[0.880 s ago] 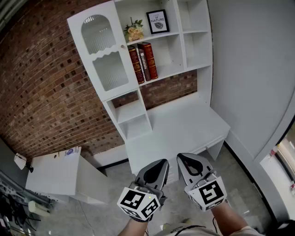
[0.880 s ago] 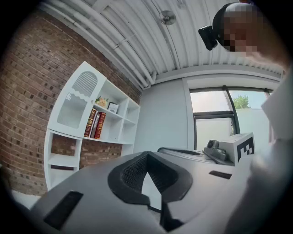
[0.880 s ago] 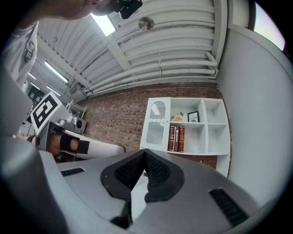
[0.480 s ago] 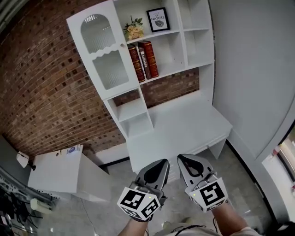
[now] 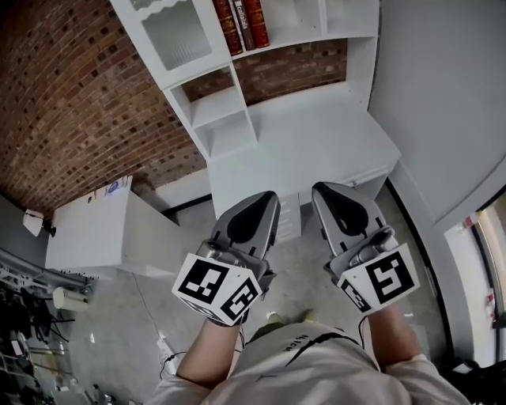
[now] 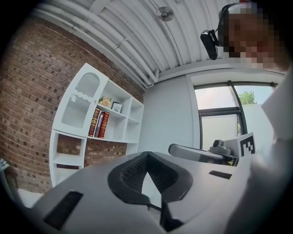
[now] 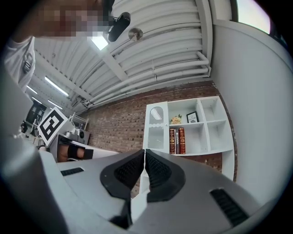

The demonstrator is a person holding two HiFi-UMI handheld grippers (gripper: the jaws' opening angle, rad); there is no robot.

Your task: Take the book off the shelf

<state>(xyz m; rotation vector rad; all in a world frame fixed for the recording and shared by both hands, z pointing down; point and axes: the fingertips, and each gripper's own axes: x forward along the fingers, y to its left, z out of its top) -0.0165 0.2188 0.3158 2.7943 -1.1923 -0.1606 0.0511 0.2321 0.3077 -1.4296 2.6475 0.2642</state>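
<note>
While both grippers are held low in front of the person, well short of the furniture, the left gripper (image 5: 266, 199) has its jaws shut tip to tip w/ nothing btwn them, & the right gripper (image 5: 321, 190) is likewise closed & empty. Its own view shows the dark ribbed pads (image 7: 127, 173) meeting along a thin seam. The two sit side by side, apart, tips pointing toward the white desk (image 5: 316, 142). The books (image 5: 241, 22) are on the shelf unit (image 5: 225, 119) against the brick wall (image 5: 71, 103): three upright spines, two red w/ a darker one btwn, in the open compartment just right of the glass-fronted cabinet door (image 5: 175, 35). Head view cuts them off at its top edge. The right gripper view shows them whole, w/ a small bunch of flowers (image 7: 176, 119) & a framed picture (image 7: 192, 117) on the shelf above. Neither gripper is nr the books. A low white cabinet (image 5: 95, 237) stands left of the desk, by the wall. Person's light shirt (image 5: 300, 364) fills the bottom of the head view.
</note>
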